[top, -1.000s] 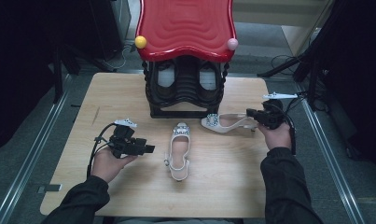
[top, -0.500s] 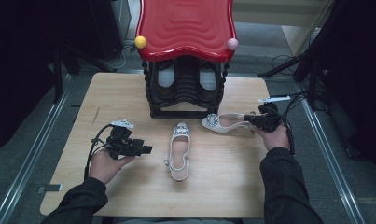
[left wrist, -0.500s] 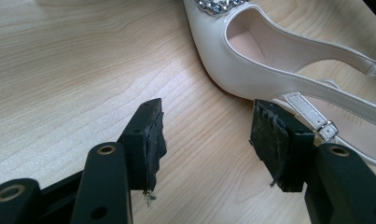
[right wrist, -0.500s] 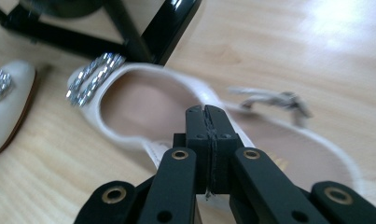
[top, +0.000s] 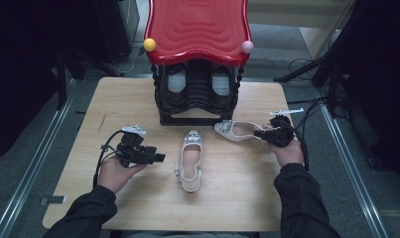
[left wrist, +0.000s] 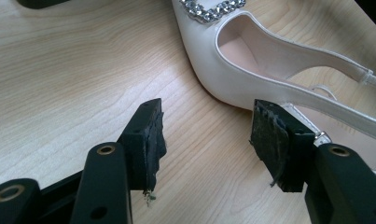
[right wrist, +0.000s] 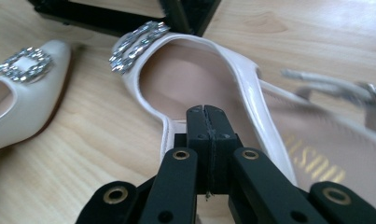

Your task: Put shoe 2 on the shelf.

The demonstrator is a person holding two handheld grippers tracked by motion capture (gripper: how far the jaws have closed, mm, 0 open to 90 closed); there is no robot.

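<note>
Two white slingback shoes with jewelled buckles lie on the wooden table (top: pixel 123 104). One shoe (top: pixel 190 161) is at the middle, toe pointing away; in the left gripper view this shoe (left wrist: pixel 232 79) lies just beyond the pads. My left gripper (top: pixel 163 157) (left wrist: pixel 206 135) stands open to its left, with only bare wood between the jaws. The second shoe (top: pixel 235 130) (right wrist: pixel 195 79) lies sideways to the right, toe towards the rack. At its heel end is my right gripper (top: pixel 257 133) (right wrist: pixel 206 111), shut, its tips over the insole beside the near side wall. The first shoe's toe (right wrist: pixel 22 88) is at the left of the right gripper view.
A black shoe rack (top: pixel 197 94) with a red wavy top (top: pixel 197 29) stands at the table's back middle, dark shoes inside. A yellow ball (top: pixel 149 44) and a pink ball (top: pixel 247 47) sit at the top's corners. Cables trail from both grippers.
My right gripper has dropped and shifted slightly left, closer over the sideways shoe's heel end. The left hand and both shoes have stayed put.
</note>
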